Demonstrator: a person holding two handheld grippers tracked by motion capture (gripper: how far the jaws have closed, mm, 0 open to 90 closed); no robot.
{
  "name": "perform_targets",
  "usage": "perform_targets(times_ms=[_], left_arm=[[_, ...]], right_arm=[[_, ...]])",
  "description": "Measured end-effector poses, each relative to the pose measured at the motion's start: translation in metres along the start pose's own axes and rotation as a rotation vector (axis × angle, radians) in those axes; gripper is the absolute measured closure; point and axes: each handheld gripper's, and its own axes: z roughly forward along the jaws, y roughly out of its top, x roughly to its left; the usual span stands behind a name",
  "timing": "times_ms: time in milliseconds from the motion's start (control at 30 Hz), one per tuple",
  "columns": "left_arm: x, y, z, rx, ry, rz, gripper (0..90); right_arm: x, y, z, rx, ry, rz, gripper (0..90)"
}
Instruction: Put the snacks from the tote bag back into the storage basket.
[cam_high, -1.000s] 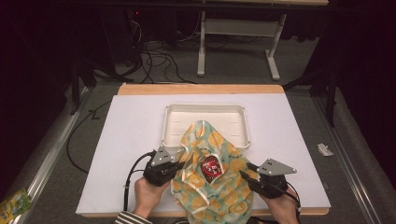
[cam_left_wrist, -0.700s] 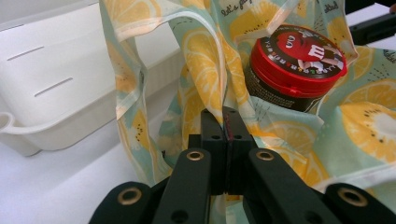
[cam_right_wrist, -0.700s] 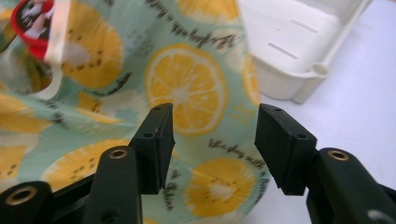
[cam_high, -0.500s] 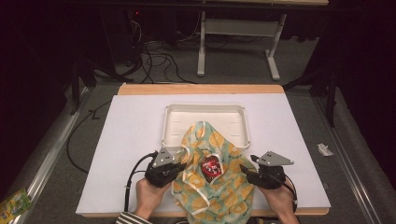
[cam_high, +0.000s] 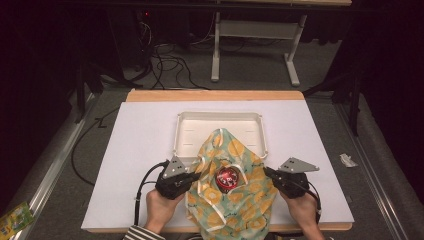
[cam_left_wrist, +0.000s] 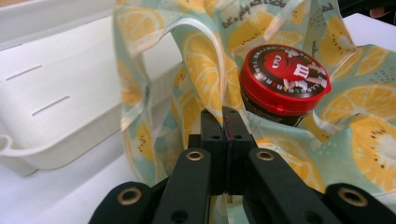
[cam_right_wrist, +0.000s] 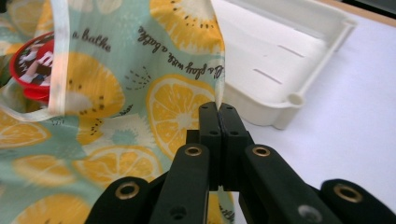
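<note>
- Your left gripper (cam_left_wrist: 228, 116) has its black jaws pressed together on a fold of the lemon-print bag (cam_left_wrist: 196, 56), just beside the red-lidded jar (cam_left_wrist: 284, 81).
- Your right gripper (cam_right_wrist: 218, 112) is likewise clamped on the bag's (cam_right_wrist: 154, 79) opposite edge, the thin film rising straight up out of the jaws.
- Since a second ago the right gripper (cam_high: 276, 176) has drawn in from just off the bag's side to its rim; the left gripper (cam_high: 192, 176) has kept its place and hold.
- The bag (cam_high: 235, 200) is glossy, semi-transparent plastic, mint green with yellow citrus slices and script lettering, creased and slack. It lies at the near edge of the white tabletop (cam_high: 135, 150), its far tip draped over the tray's front wall.
- The jar (cam_high: 228, 179) stands inside the bag's open mouth: round red lid with a cartoon print, dark body.
- The white tray (cam_high: 220, 120) is rigid moulded plastic, rectangular with rounded corners and slits in its floor.
</note>
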Motion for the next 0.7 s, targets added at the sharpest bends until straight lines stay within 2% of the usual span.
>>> perform_targets(times_ms=[167, 400, 700], left_arm=[[0.000, 0.001, 0.000, -0.002, 0.003, -0.001, 89.7], [0.003, 0.000, 0.004, 0.015, 0.002, -0.011, 89.7], [0.003, -0.001, 0.009, 0.022, -0.015, -0.021, 89.7]], right_arm=[[-0.014, -0.005, -0.003, 0.002, -0.023, 0.047, 90.0], [-0.028, -0.019, 0.006, 0.062, -0.045, 0.099, 90.0], [-0.027, -0.029, 0.028, 0.150, -0.040, 0.095, 89.3]])
